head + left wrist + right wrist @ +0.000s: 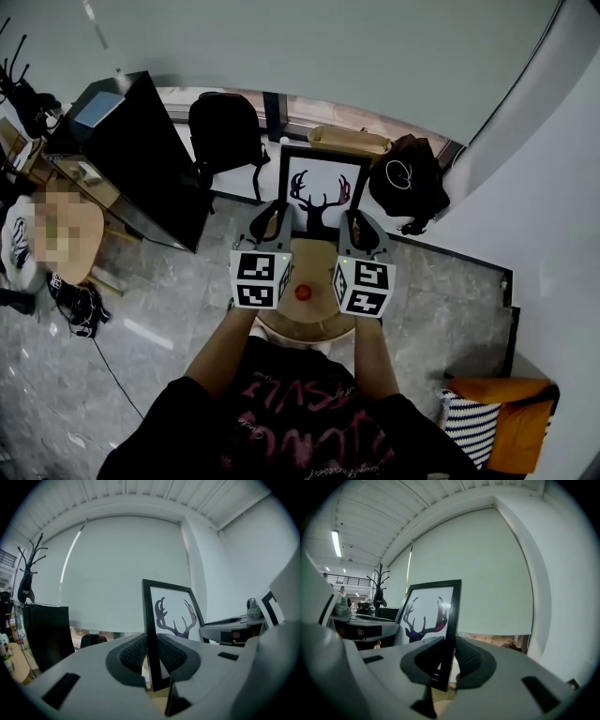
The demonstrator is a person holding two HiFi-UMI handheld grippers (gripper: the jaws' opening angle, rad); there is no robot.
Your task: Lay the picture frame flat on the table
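Observation:
A black picture frame (322,190) with a deer-antler print stands upright over the far side of a small round wooden table (317,265). My left gripper (273,221) is shut on the frame's left edge (151,634), its ribbed pads (132,654) pressing both faces. My right gripper (359,230) is shut on the frame's right edge (450,634) in the same way. In the left gripper view the antler print (174,617) faces right toward the other gripper. In the right gripper view the print (424,616) faces left.
A small red object (303,292) lies on the table between the marker cubes. A black backpack (223,129) and a black bag (409,178) sit on the floor beyond the frame. A dark cabinet (141,155) stands at left, an orange chair (506,422) at lower right.

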